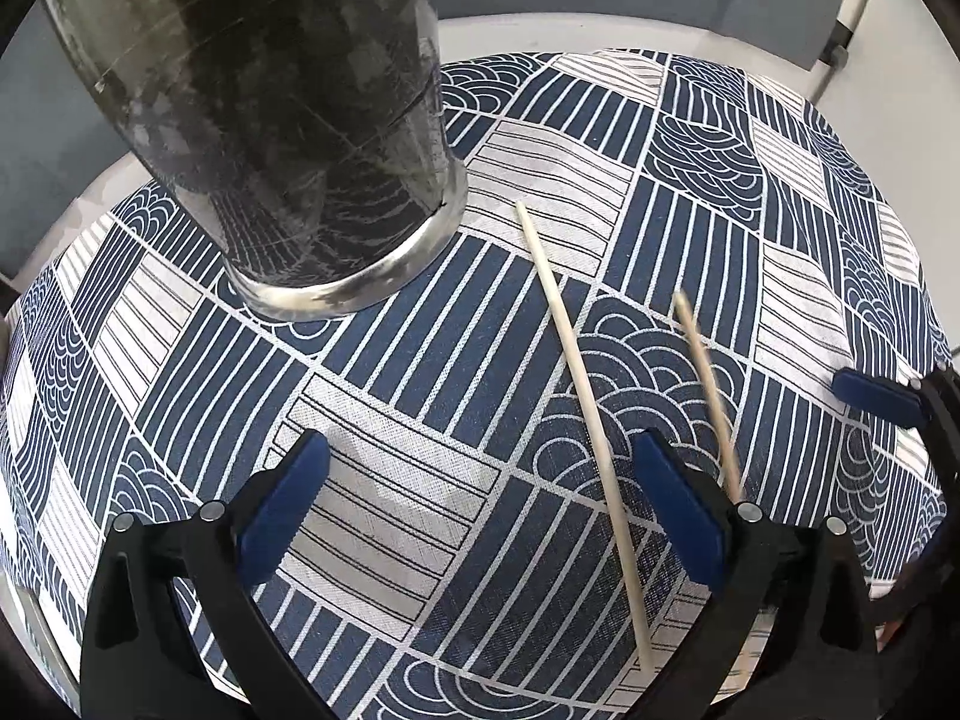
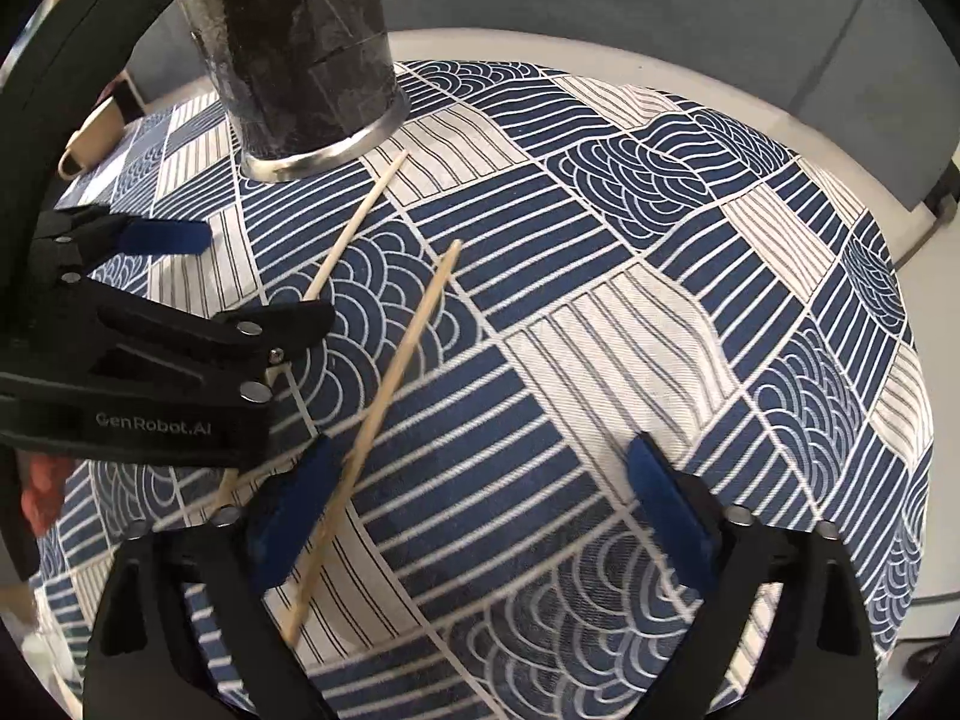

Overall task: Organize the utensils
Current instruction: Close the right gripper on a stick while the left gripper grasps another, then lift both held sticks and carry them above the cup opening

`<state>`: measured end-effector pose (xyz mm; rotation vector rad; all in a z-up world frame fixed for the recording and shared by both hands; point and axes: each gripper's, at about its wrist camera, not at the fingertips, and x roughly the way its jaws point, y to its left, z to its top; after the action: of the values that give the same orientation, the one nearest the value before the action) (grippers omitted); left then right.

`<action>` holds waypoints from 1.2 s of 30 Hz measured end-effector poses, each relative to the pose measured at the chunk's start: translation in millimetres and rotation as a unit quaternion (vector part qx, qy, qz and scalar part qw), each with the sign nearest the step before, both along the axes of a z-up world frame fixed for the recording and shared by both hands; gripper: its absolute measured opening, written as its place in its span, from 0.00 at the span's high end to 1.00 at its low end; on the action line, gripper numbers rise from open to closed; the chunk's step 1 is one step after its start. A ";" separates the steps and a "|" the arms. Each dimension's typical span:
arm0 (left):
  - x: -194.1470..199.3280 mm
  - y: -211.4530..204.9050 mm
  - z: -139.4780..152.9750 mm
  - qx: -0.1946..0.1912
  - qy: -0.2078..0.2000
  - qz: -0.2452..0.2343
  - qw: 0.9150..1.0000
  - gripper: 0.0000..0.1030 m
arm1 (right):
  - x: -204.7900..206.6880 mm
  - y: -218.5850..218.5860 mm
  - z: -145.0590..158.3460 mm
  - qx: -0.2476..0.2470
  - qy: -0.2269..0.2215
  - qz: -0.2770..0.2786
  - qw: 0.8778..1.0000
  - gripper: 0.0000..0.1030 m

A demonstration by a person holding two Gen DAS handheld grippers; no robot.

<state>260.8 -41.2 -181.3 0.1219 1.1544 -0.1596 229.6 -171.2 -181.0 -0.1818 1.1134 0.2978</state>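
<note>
- Your left claw (image 1: 480, 516) stands apart over the cloth (image 1: 420, 360), nothing pressed between its pads. One chopstick (image 1: 576, 396) lies flat between its fingers, closer to the right-hand one, its tip pointing toward the holder (image 1: 288, 120).
- Your right claw (image 2: 480, 516) is also apart and holds nothing. The second chopstick (image 2: 384, 408) lies on the cloth just inside its left finger, slightly blurred, so I can't tell whether it touches the pad.
- The two chopsticks lie near each other, roughly parallel, not crossing in either view.
- The holder, a dark cylinder with a metal base ring, stands upright at the far side of the bench (image 2: 600, 54); the first chopstick's tip lies just short of the ring.
- Step in hand, as I judge it: picking the chopsticks off the cloth; neither is in the holder yet.
- Next move calls for centring a stick between the pads, lowering until they straddle it, then closing.
- A thin round stick on cloth may roll or slip, so close squarely across it.
- Then tilt it upright to clear the holder's rim, which is out of view.
</note>
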 end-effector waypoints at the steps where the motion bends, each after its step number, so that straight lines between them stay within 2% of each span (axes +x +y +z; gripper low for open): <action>1: -1.3 1.9 1.7 -0.001 -0.003 -0.001 1.000 0.15 | 0.6 -3.7 2.8 0.000 -0.002 -0.003 1.000 0.41; 2: -4.3 5.3 4.2 -0.002 -0.009 0.002 1.000 0.30 | 1.5 -9.3 5.8 0.001 -0.001 -0.007 1.000 0.58; 3: -8.5 11.0 7.3 -0.004 -0.014 0.005 1.000 0.41 | 3.0 -13.0 7.3 0.000 -0.001 -0.009 1.000 0.67; 4: -11.2 16.1 10.1 -0.006 -0.018 0.011 1.000 0.62 | 4.4 -18.0 8.9 -0.002 0.000 -0.008 1.000 0.83; 5: -13.5 20.6 11.1 -0.008 -0.018 0.014 1.000 0.78 | 5.5 -21.4 10.0 -0.007 0.000 -0.006 1.000 0.93; 7: -19.8 27.9 11.5 -0.014 -0.016 0.012 1.000 0.93 | 9.3 -30.1 10.2 -0.005 0.005 -0.005 1.000 0.96; 10: -29.8 36.3 11.4 -0.004 -0.011 0.010 1.000 0.94 | 15.0 -41.7 11.1 -0.002 0.018 -0.017 1.000 0.96; 14: -41.6 54.3 11.0 -0.015 0.007 0.031 0.999 0.95 | 19.8 -53.9 17.8 0.017 0.032 -0.027 0.999 0.96; 18: -62.1 80.0 17.3 -0.023 0.009 0.076 0.997 0.96 | 27.9 -53.0 31.8 0.044 0.023 -0.006 0.999 0.96; 20: -71.8 90.8 23.2 -0.030 0.005 0.093 0.995 0.96 | 31.9 -45.6 44.3 0.056 0.003 0.011 0.998 0.96; 25: -90.5 117.2 56.5 -0.024 -0.052 0.150 0.987 0.96 | 50.3 -23.4 84.0 0.103 -0.043 0.051 0.992 0.96; 29: -88.0 128.5 93.6 -0.007 -0.090 0.174 0.981 0.96 | 65.3 -2.3 123.6 0.139 -0.081 0.085 0.983 0.96; 33: -74.8 144.7 132.1 -0.036 -0.135 0.200 0.970 0.96 | 89.3 12.5 163.7 0.200 -0.115 0.112 0.967 0.96; 36: -64.8 149.5 158.4 -0.061 -0.187 0.212 0.957 0.96 | 106.6 23.1 184.5 0.246 -0.140 0.128 0.951 0.96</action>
<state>195.9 108.3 -22.9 -0.1995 0.7678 0.1678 336.3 -148.1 3.6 0.0769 0.7065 0.7475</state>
